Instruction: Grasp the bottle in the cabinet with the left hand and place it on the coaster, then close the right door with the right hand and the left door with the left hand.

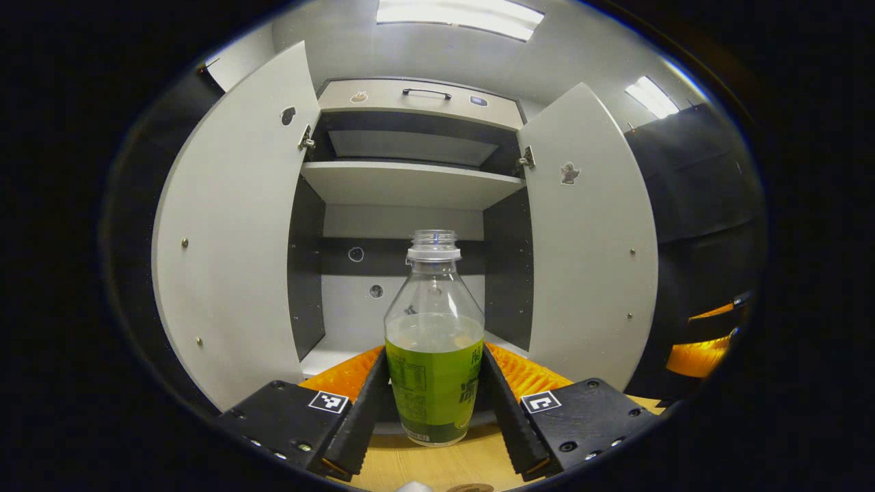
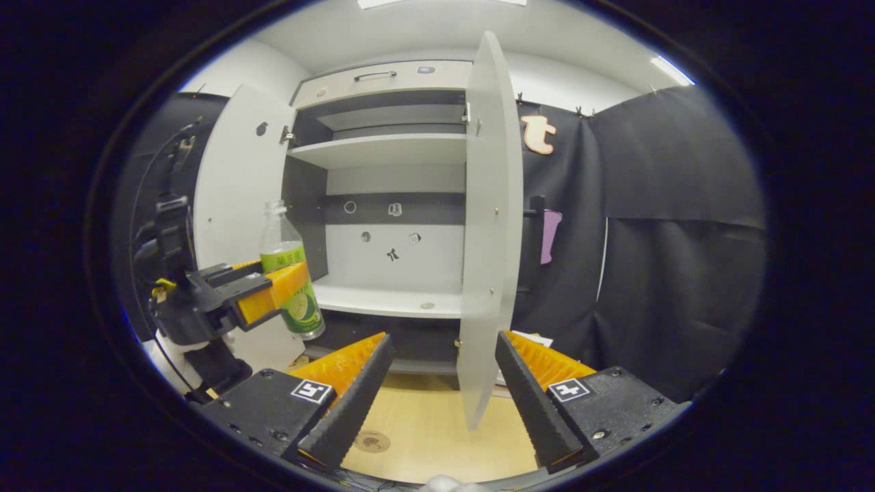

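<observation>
Wood surface: my pale tabletop [image 2: 437,430] runs under both my tools, near the cabinet's foot.
Room: black cloth [image 2: 677,225] hangs right of the cabinet, white ceiling lights [image 1: 458,15] far above.
Cabinet: one, grey-white [image 1: 410,184], its two doors standing open; I count two shelves inside, upper and lower, plus one drawer with a dark handle [image 1: 426,91] on top.
Left door: open [image 1: 232,232], swung out at the left.
Left gripper: mine [image 1: 435,396], closed in on the bottle, one finger pressing each side of the label.
Bottle: one [image 1: 435,342], clear plastic with green label, no cap, upright, out of the cabinet and in front of its lower shelf; in the right gripper view it hangs above the tabletop [image 2: 290,280], not touching it.
Coaster: one small round brown disc [image 2: 372,441] on the wood, near my right gripper's left finger, below the bottle.
Right door: open [image 2: 489,232], edge-on toward me, its lower edge between my right fingers but farther off.
Right gripper: mine [image 2: 441,403], spread wide, gripping nothing.
</observation>
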